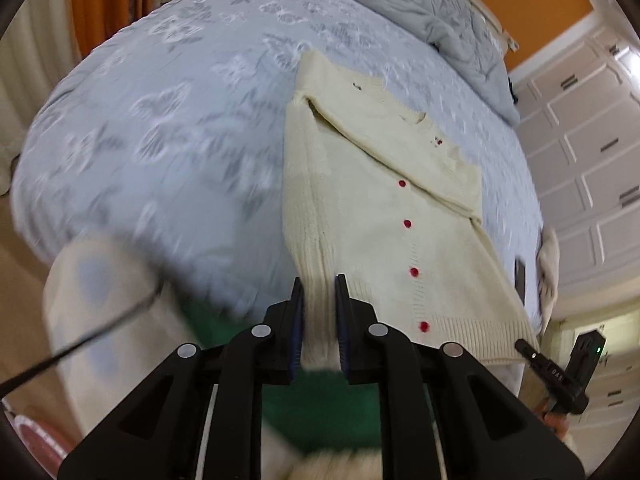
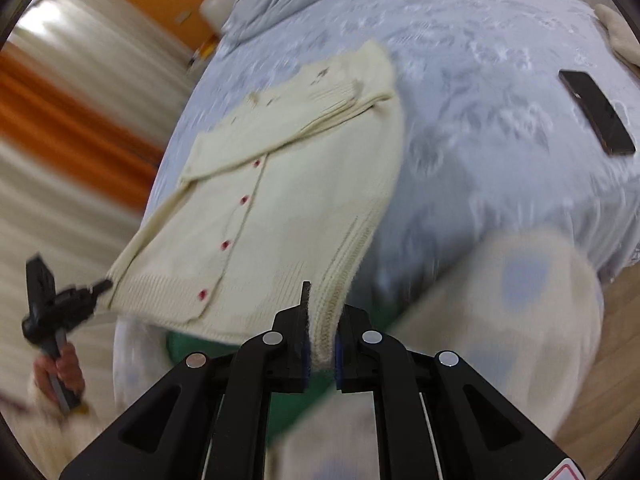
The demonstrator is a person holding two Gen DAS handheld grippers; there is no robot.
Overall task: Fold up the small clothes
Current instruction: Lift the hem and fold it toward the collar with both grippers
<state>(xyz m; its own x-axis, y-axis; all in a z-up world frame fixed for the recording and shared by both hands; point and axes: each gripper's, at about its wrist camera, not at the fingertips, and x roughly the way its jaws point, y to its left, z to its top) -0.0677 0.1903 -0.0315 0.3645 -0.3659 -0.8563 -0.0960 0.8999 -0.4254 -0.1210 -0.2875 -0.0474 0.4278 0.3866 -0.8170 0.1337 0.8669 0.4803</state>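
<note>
A cream knitted cardigan (image 1: 372, 184) with red buttons (image 1: 407, 223) lies on the pale blue bed, sleeves folded across its chest. Its ribbed hem is lifted off the bed at both near corners. My left gripper (image 1: 320, 292) is shut on the hem's left corner, the knit pinched between its pads. In the right wrist view the same cardigan (image 2: 288, 208) stretches away, and my right gripper (image 2: 322, 312) is shut on the hem's right corner. Each view shows the other gripper at the far corner: the right gripper (image 1: 560, 364) and the left gripper (image 2: 60, 304).
The bed (image 1: 168, 128) has a flower-patterned cover and a crumpled grey duvet (image 1: 432, 12) at its head. A dark phone (image 2: 596, 116) lies on the bed right of the cardigan. A cream cloth (image 2: 620, 36) sits beyond it. White wardrobe doors (image 1: 592, 152) stand on the right.
</note>
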